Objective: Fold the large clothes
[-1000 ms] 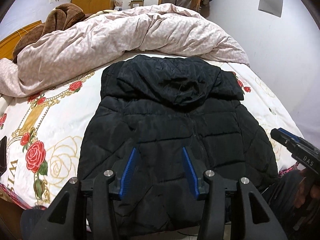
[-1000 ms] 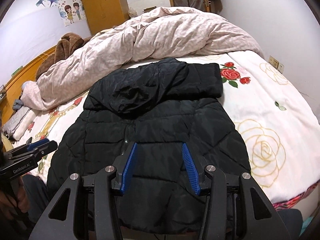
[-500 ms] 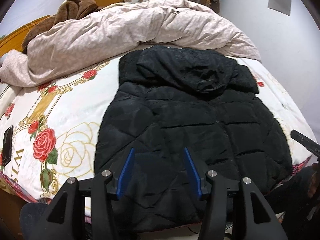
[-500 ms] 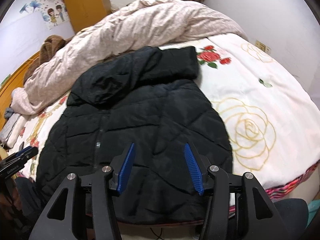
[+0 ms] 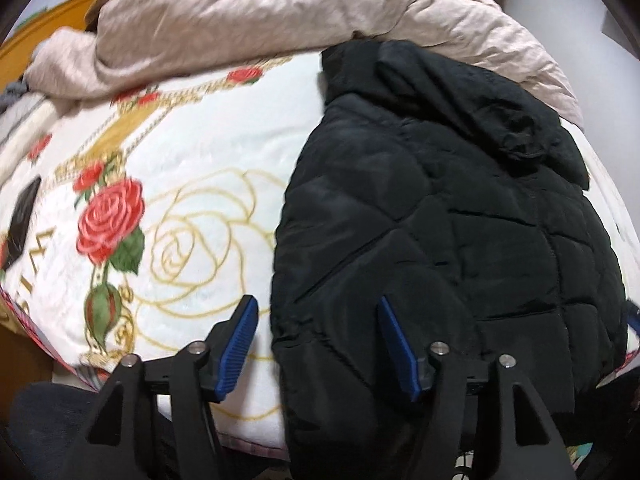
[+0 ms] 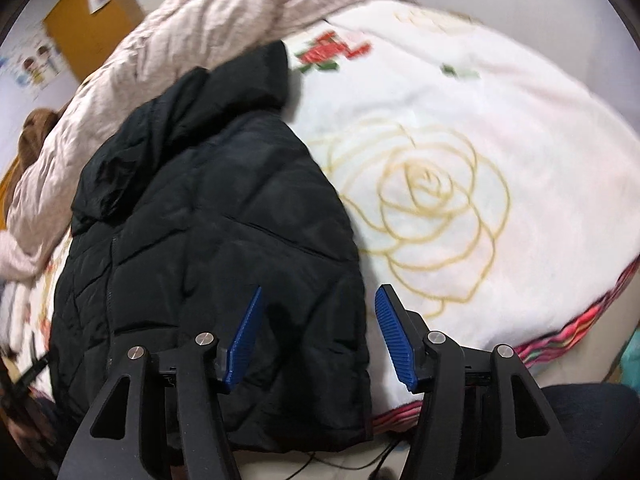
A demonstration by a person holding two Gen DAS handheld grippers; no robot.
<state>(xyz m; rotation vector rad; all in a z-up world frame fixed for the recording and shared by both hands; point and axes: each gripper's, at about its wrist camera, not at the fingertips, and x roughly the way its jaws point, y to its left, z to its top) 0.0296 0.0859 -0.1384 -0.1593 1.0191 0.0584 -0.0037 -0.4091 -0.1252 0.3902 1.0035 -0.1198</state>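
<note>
A black quilted hooded jacket (image 5: 440, 208) lies flat on the bed, hood toward the far side. My left gripper (image 5: 316, 312) hangs over the jacket's near left corner, its jaws opening, and the jacket's left edge runs between the blue pads untouched. In the right wrist view the same jacket (image 6: 208, 216) fills the left half. My right gripper (image 6: 320, 304) is over the jacket's near right corner, jaws opening too. The jacket's right edge lies between its fingers and the pads do not press on it.
A white bedspread (image 5: 192, 168) with red and gold roses covers the bed (image 6: 460, 128). A crumpled beige duvet (image 5: 260, 12) is heaped at the far side. A dark flat object (image 5: 24, 212) lies at the bed's left edge. An orange cabinet (image 6: 92, 28) stands behind.
Both grippers dropped toward the bed and spread apart, the left to the jacket's left corner, the right to its right corner. Both jaws stand wider than before.
</note>
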